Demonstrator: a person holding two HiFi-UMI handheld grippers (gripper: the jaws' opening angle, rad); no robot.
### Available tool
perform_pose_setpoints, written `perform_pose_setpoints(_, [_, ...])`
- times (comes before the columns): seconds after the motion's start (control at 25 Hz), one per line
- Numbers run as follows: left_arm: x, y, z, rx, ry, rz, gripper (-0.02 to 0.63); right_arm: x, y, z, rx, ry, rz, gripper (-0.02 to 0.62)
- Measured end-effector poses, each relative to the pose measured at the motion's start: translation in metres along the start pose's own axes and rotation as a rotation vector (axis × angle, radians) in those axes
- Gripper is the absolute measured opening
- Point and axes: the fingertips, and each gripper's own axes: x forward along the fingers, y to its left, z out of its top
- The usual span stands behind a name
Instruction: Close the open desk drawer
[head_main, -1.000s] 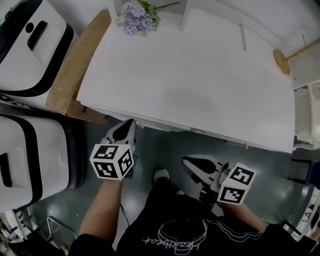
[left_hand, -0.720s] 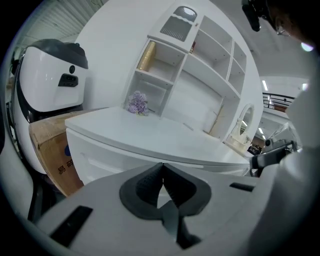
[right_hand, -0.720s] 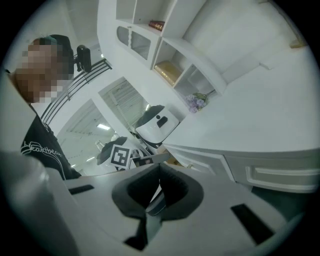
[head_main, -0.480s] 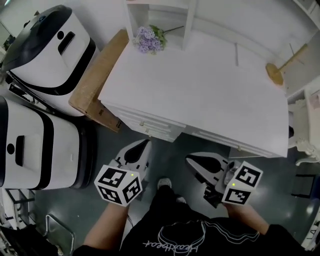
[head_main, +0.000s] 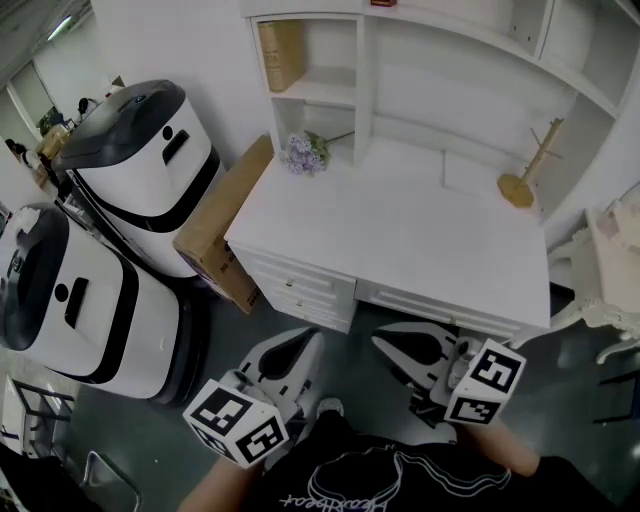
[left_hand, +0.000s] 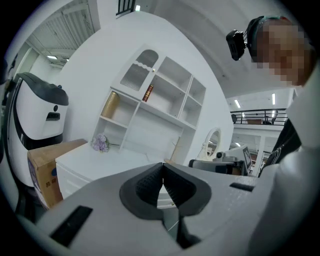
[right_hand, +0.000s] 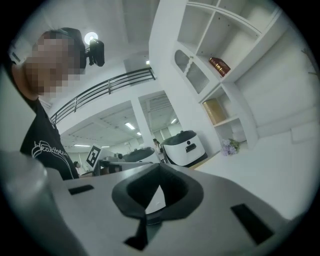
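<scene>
A white desk (head_main: 400, 230) with a shelf hutch stands ahead of me. Its stack of drawers (head_main: 300, 287) is at the front left, with a wide drawer (head_main: 430, 306) beside it; from here I cannot tell whether any drawer stands out. My left gripper (head_main: 308, 338) hovers over the floor just short of the drawer stack, shut and empty. To its right, my right gripper (head_main: 385, 336) is also shut on nothing, in front of the wide drawer. In the left gripper view the gripper (left_hand: 162, 166) points at the desk (left_hand: 100, 157), its jaws meeting at the tip. The right gripper view shows that gripper (right_hand: 160, 168) the same.
Two large white machines (head_main: 140, 170) (head_main: 70, 300) and a cardboard box (head_main: 225, 225) crowd the desk's left side. Purple flowers (head_main: 303, 152) and a wooden stand (head_main: 520, 185) sit on the desktop. A white chair (head_main: 610, 260) is at the right. Grey floor lies between me and the desk.
The view has pulled back from the desk, so the hutch and both machines now show. Both grippers have drawn away from the desk's front edge and stay shut.
</scene>
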Motion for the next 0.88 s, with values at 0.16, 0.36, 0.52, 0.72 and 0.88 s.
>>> perform_pose_setpoints(0.16, [-0.017,-0.034,0.012,0.038,-0.028,-0.010,0.005,-0.018,0.025,0.015,-0.061,-0.023,0.036,0.006])
perform_pose_setpoints(0.36, [-0.027,-0.065,0.016,0.065,-0.050,-0.026,0.005,-0.033,0.043,0.022,-0.101,-0.041,0.040,0.006])
perform_pose_setpoints(0.52, [-0.032,-0.081,0.017,0.078,-0.057,-0.040,0.005,-0.044,0.050,0.026,-0.107,-0.058,0.031,0.006])
perform_pose_setpoints(0.72, [-0.032,-0.092,0.016,0.092,-0.061,-0.050,0.005,-0.054,0.056,0.026,-0.127,-0.065,0.022,0.006])
perform_pose_setpoints(0.88, [-0.031,-0.096,0.012,0.101,-0.051,-0.053,0.005,-0.057,0.058,0.026,-0.135,-0.063,0.016,0.006])
